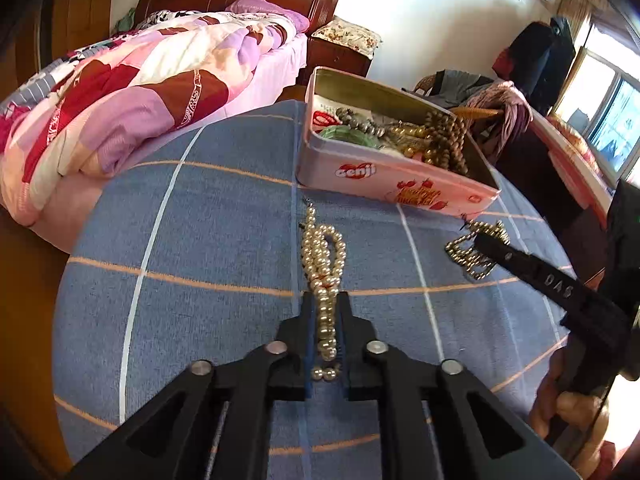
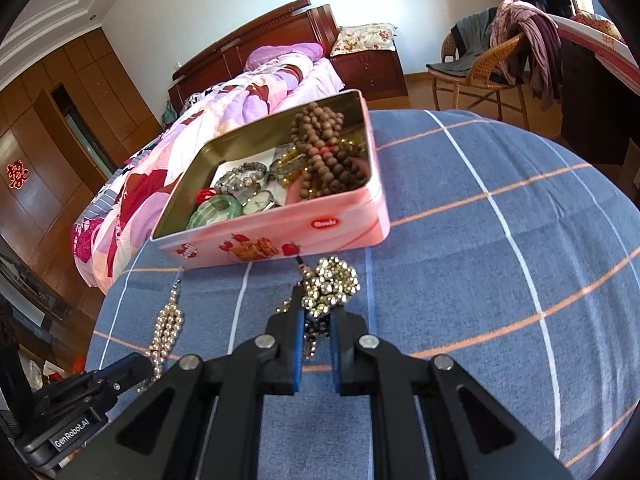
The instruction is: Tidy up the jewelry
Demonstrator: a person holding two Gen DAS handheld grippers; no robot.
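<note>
Blue checked cloth [image 1: 224, 216]; pink tin [image 2: 280, 240] beside necklaces.

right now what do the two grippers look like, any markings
Both are matte black scissor-link frames with round silver rivets and blue pads lining the fingers. The left gripper bears a white "GenRobot.AI" label on its body; the right gripper has pale embossed letters along one finger.

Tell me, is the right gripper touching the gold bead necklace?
Touching. The right wrist view shows the right gripper closed on the gold bead necklace, which bunches up between its blue pads.
</note>
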